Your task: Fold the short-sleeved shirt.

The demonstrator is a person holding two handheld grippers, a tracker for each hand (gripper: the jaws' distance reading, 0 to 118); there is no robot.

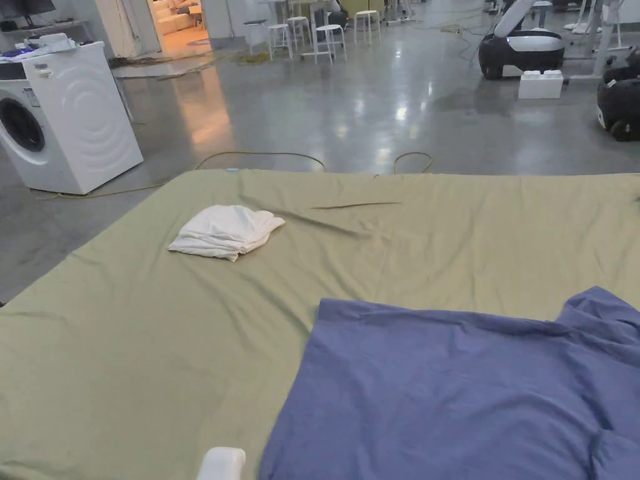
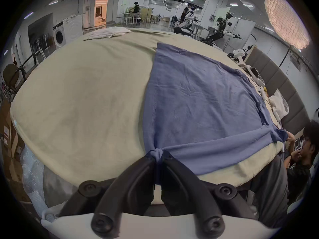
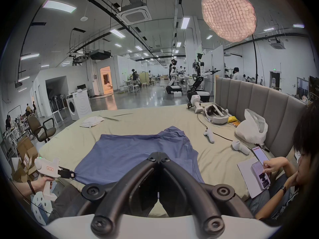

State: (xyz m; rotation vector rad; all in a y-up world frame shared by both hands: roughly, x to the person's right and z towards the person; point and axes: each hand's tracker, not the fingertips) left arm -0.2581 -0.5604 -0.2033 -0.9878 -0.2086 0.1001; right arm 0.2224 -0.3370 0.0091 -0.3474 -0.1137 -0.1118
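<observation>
Even, bright indoor light from ceiling panels (image 3: pixel 59 6); a glowing paper lamp (image 3: pixel 228 12) at one o'clock. Glare streaks the polished floor (image 1: pixel 387 119). Both gripper views bend hard at black fisheye edges; shadows are soft

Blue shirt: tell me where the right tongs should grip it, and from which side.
Grip the other near hem corner, opposite the one the left tongs pinch. Come in low from the bed's near edge: the blue shirt lies flat with its hem along that edge, so that corner is probably easiest to lift.
</observation>
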